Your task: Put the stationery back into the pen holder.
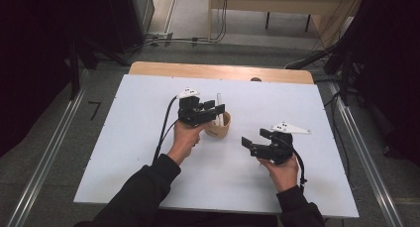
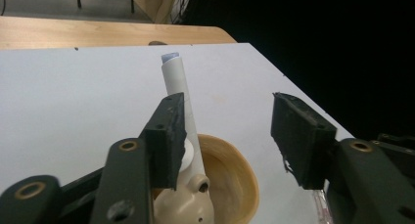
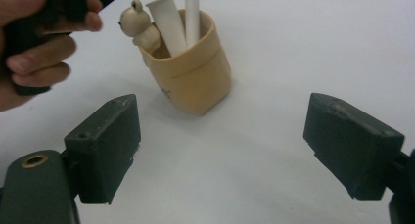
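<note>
While the right gripper (image 1: 250, 145) is held low over the white worktop (image 1: 148, 152), nearer the near edge and right of the middle, its jaws stand wide apart with nothing between them; in the right gripper view they frame bare worktop, and the tan cup (image 3: 192, 72) stands beyond them, well apart, roughly on the line between the two jaws. Farther in, near the middle of the worktop, the left gripper (image 1: 214, 111) hovers at the cup's (image 1: 220, 126) left rim, with the person's left hand (image 1: 184, 138) behind it. Its jaws are also spread and grip nothing. In the left gripper view the cup's open mouth (image 2: 230, 180) lies low between the jaws, closer to the left one, and a white tube (image 2: 177, 87) rises from the cup, leaning away toward the far edge; it stands just beside the inner face of the left jaw, and whether it touches that jaw cannot be told. A small cream bear figure (image 2: 188, 197) sits on the cup's rim under that same jaw. The right gripper view shows the bear (image 3: 137, 23) on the rim, a wider white tube (image 3: 168, 21) leaning beside it, and a thin white stick (image 3: 192, 11) upright in the cup. A small dark mark on the cup's front is too small to read. Beyond the white sheet, a strip of bare wood (image 1: 218, 71) runs along the far edge.
</note>
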Action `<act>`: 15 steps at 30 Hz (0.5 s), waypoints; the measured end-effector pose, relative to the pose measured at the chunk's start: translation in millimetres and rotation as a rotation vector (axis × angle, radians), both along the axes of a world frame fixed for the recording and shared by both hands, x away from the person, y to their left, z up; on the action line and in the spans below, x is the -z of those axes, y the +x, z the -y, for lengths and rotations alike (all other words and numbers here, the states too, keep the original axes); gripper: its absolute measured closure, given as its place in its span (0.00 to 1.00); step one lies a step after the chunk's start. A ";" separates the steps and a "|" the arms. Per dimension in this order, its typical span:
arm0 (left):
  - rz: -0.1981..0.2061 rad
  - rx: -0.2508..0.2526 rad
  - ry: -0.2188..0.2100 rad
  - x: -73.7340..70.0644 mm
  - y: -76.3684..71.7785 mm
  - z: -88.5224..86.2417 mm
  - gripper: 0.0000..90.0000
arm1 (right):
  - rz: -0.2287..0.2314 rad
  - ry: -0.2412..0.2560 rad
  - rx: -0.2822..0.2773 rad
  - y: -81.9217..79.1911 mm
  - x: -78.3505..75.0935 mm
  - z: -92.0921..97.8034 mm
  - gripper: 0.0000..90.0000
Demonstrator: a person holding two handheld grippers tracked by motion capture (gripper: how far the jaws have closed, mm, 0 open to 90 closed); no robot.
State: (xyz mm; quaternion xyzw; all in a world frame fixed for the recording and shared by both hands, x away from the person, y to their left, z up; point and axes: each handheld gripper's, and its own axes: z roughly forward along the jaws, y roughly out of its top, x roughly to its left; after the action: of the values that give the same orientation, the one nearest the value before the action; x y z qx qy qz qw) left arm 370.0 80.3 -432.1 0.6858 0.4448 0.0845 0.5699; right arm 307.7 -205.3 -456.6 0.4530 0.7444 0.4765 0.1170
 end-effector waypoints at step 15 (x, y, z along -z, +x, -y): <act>-0.002 0.001 -0.001 -4.0 -36.8 -23.8 0.28 | 0.006 -0.034 0.048 -6.1 1.3 13.0 0.13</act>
State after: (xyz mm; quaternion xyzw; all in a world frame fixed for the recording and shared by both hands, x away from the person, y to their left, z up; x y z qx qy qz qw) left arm 333.2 104.1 -428.1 0.6857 0.4451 0.0835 0.5699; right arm 301.6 -218.2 -458.0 0.4673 0.7408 0.4623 0.1381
